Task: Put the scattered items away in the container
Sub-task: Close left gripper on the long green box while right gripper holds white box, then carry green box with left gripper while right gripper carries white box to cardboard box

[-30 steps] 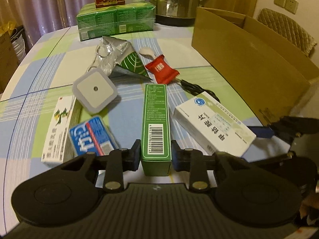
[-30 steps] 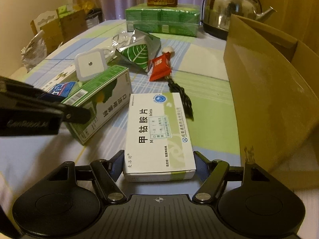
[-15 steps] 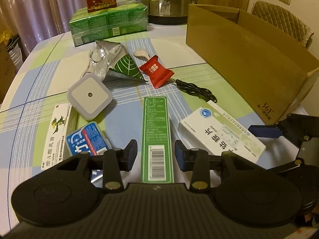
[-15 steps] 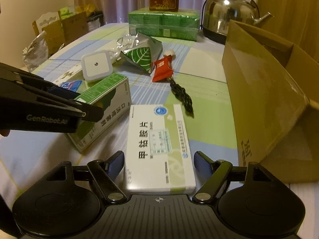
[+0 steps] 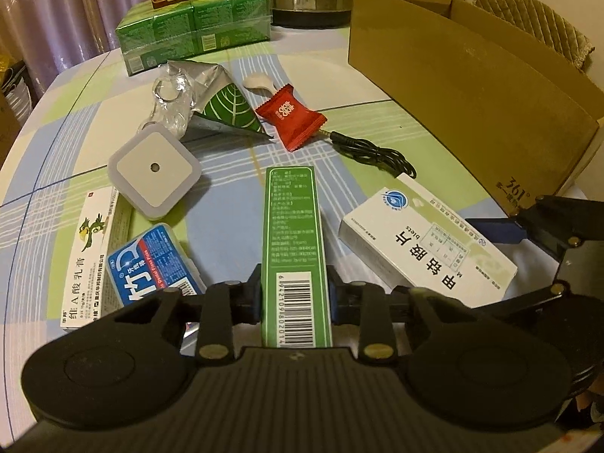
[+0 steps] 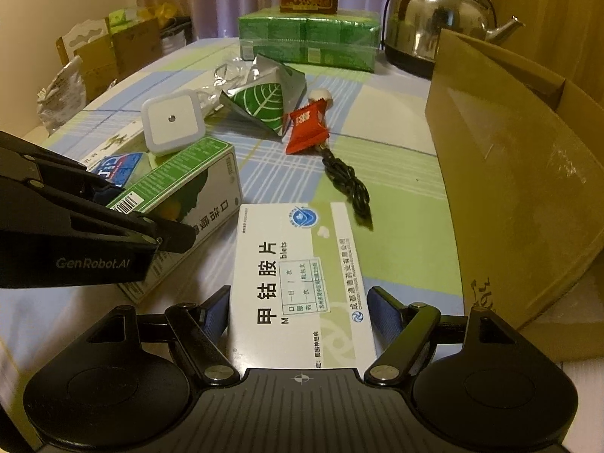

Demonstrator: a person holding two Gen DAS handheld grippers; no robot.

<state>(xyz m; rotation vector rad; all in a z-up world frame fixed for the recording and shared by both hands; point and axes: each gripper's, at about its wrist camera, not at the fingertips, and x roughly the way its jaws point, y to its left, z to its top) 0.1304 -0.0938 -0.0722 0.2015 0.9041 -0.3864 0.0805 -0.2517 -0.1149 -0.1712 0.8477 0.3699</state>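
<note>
Reading "361°" on cardboard box point(image 5: 472, 87), "GenRobot.AI" point(image 6: 92, 263)

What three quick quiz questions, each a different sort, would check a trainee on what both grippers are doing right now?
1. True or false: the left gripper is shut on the green box.
2. The right gripper straddles which item? A) white medicine box B) red candy C) black cable
3. Fill in: the cardboard box stands on the right gripper's ____ side.

Key: 1 true; 2 A; 3 right.
</note>
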